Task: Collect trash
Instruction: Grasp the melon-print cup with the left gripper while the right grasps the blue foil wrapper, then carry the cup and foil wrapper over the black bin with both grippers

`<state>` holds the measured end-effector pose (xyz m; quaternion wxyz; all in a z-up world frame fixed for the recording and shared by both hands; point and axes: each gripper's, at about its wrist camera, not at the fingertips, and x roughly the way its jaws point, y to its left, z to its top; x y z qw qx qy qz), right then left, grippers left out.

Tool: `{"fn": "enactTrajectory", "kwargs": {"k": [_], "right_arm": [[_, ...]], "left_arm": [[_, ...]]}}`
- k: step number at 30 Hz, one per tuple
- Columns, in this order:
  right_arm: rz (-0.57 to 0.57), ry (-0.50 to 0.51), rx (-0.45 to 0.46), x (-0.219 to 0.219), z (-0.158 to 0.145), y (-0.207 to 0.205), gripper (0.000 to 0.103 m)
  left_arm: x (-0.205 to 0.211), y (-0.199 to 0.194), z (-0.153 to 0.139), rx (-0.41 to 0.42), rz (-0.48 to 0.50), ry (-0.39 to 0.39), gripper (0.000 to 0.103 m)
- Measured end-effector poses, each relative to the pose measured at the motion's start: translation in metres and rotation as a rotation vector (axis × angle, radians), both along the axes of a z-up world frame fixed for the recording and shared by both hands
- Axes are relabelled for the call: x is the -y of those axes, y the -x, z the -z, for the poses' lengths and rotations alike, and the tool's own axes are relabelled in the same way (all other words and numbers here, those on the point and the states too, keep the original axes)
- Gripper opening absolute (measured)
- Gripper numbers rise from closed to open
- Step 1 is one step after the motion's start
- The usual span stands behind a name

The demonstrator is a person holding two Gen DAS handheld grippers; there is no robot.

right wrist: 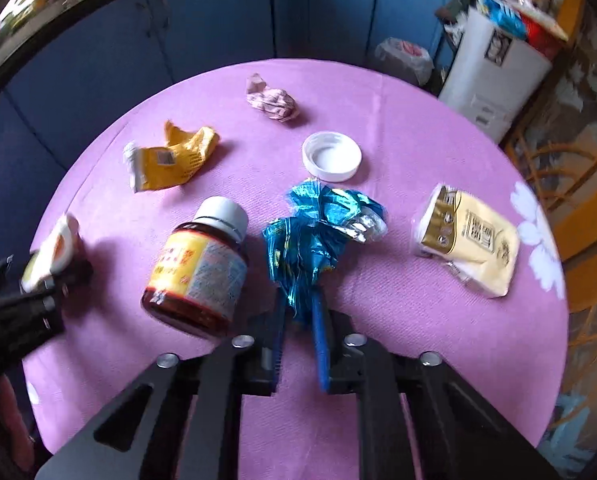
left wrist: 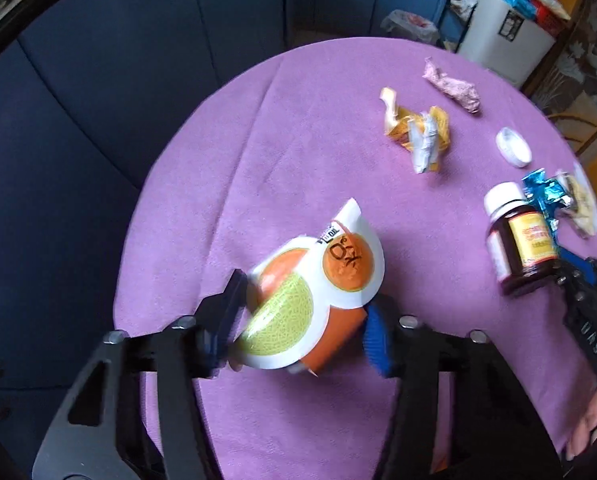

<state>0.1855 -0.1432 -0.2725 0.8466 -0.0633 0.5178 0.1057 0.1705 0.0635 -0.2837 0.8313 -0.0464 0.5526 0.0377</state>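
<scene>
Trash lying scattered over round counter draped in purple cloth [right wrist: 378,320]. Left hand-held gripper [left wrist: 302,320] clamping orange plastic cup with peeled white melon-print foil lid [left wrist: 310,300], pads pressing both sides, cup sitting at 6 o'clock in the left wrist view. Right hand-held gripper [right wrist: 300,336] pinching crumpled shiny blue foil wrapper [right wrist: 318,236] by its lower end, jaws nearly together, wrapper fanning out toward 12 o'clock of the fingers. Lying on its side just beside the wrapper at 9 o'clock: brown glass bottle with white cap and yellow label [right wrist: 198,268]. Resting at 12 o'clock of the wrapper, open side up: white round plastic lid [right wrist: 332,156]. Sitting at 3 o'clock: cream-and-gold rectangular packet [right wrist: 470,244]. Lying toward 10 o'clock: crumpled yellow wrapper [right wrist: 170,160]. Near the far rim at 12 o'clock: crumpled pink paper wad [right wrist: 272,100]. Standing beyond the counter at 2 o'clock: white box [right wrist: 494,76], with dark blue cabinet doors [right wrist: 218,20] behind.
</scene>
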Motion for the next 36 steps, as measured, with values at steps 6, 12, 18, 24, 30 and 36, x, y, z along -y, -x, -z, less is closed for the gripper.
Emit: {"fn": "enactTrajectory", "kwargs": {"k": [6,12,18,24,30,36], "right_arm": [[0.034,-0.026,0.036,0.013,-0.016,0.014,0.012],[0.039,-0.048,0.067,0.020,-0.032,0.021,0.012],[0.056,-0.065,0.087,0.036,-0.041,0.035,0.012],[0.103,-0.084,0.108,0.065,-0.048,0.057,0.012],[0.176,-0.102,0.129,0.109,-0.051,0.081,0.012],[0.286,-0.122,0.145,0.167,-0.050,0.110,0.012]], "left_arm": [[-0.004,0.006,-0.007,0.018,-0.011,0.042,0.053],[0.002,0.013,-0.027,0.055,-0.001,0.055,0.053],[0.025,0.022,-0.049,0.096,0.044,0.049,0.053],[0.070,0.027,-0.061,0.121,0.123,0.036,0.053],[0.130,0.037,-0.068,0.139,0.244,0.006,0.053],[0.203,0.053,-0.072,0.149,0.388,-0.021,0.053]]}}
